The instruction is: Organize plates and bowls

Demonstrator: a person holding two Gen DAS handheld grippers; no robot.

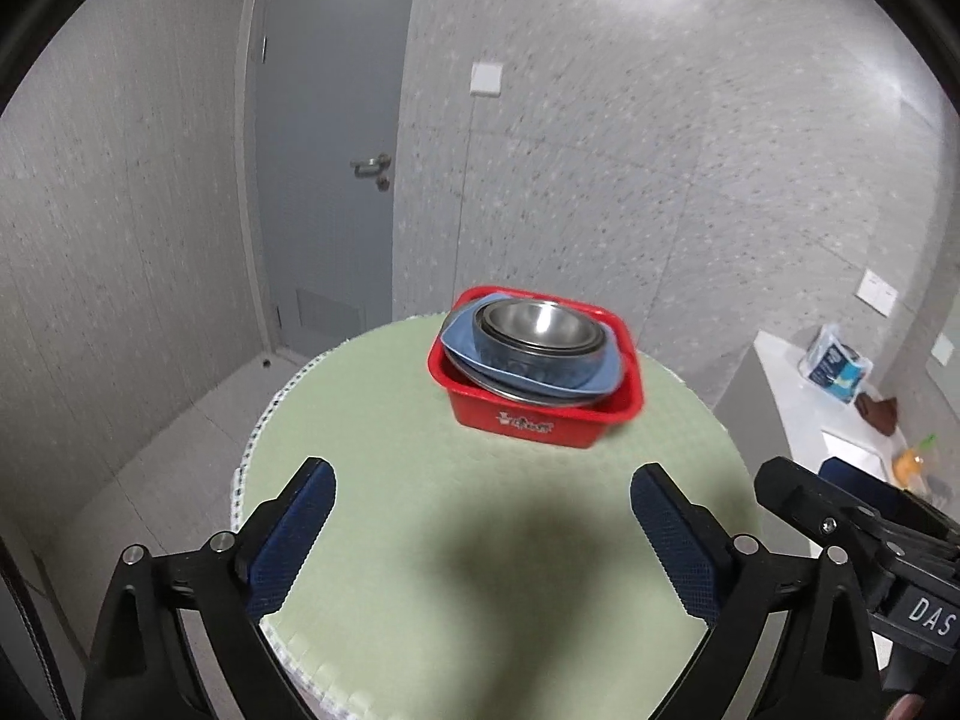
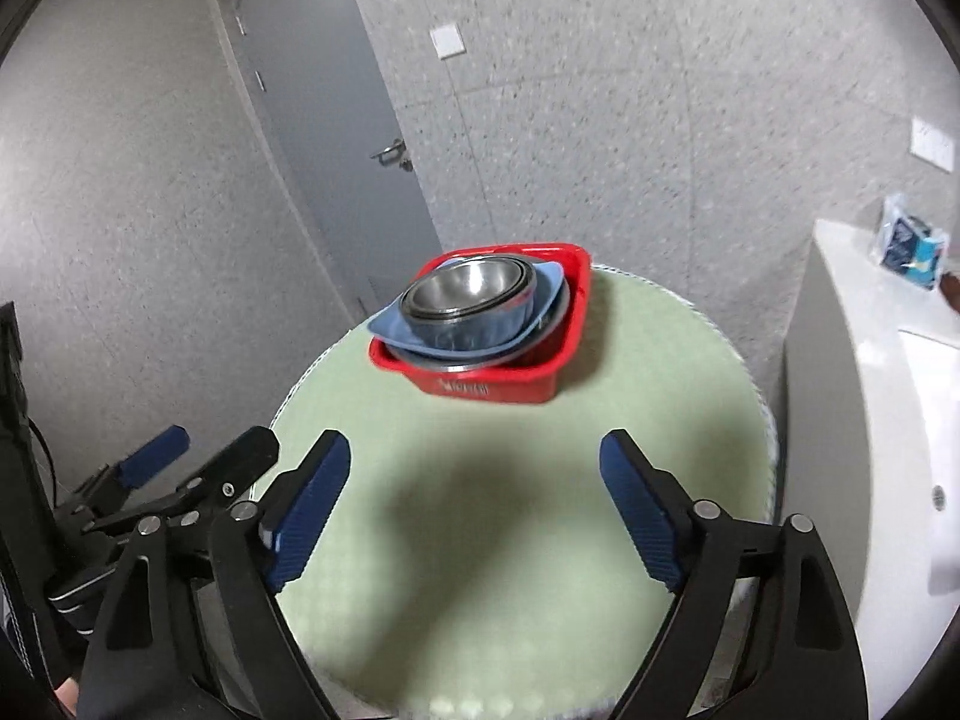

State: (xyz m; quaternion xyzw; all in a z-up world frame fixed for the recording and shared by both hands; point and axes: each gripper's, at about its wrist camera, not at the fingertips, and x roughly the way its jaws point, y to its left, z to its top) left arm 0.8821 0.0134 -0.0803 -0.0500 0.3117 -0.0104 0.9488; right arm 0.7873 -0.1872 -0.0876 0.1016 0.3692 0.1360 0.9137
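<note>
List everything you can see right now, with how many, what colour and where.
red basket: one, red, on the far part of the table.
metal bowls: nested stack, exact number unclear, silver, on top inside the basket.
blue dish: one, blue, under the bowls.
metal plate: at least one, silver, at the bottom of the stack.
round table: one, pale green cover.
door: one, grey, back left.
wall switch: one, white, on the wall.
white counter: one, white, at right.
blue packet: one, blue and white, on the counter.
left hand-held gripper: black with blue pads, open, empty.
right hand-held gripper: the same, open, empty.
</note>
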